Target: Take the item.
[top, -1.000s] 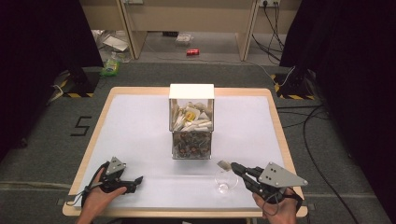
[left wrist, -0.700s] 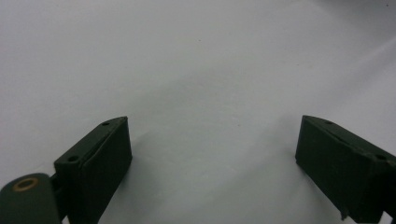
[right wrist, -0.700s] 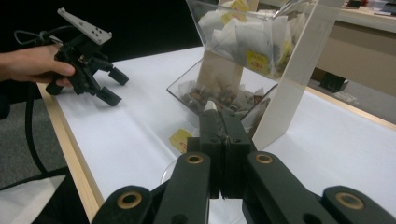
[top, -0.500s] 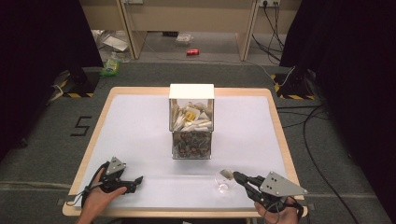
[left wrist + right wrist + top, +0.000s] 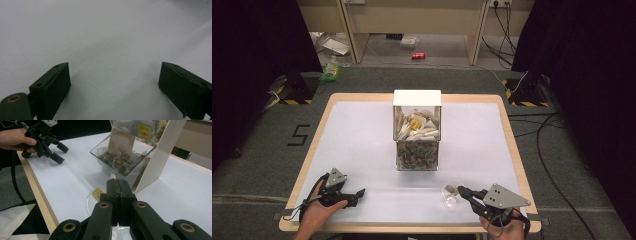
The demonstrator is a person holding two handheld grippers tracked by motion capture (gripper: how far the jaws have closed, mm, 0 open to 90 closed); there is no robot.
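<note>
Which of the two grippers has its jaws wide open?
The left gripper, resting near the table's front left edge: its jaws stand far apart over bare tabletop. The right gripper is shut on a tea bag.

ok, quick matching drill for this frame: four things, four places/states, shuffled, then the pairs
Things:
1. left hand-held gripper
2. right hand-held gripper
3. clear box
4. red can

Places/states:
A. jaws shut on a sachet, over the dish
B. on the floor beyond the table
C. jaws open, near the table's front left corner
D. mid-table, full of sachets

Pairs: 1-C, 2-A, 3-D, 4-B
</note>
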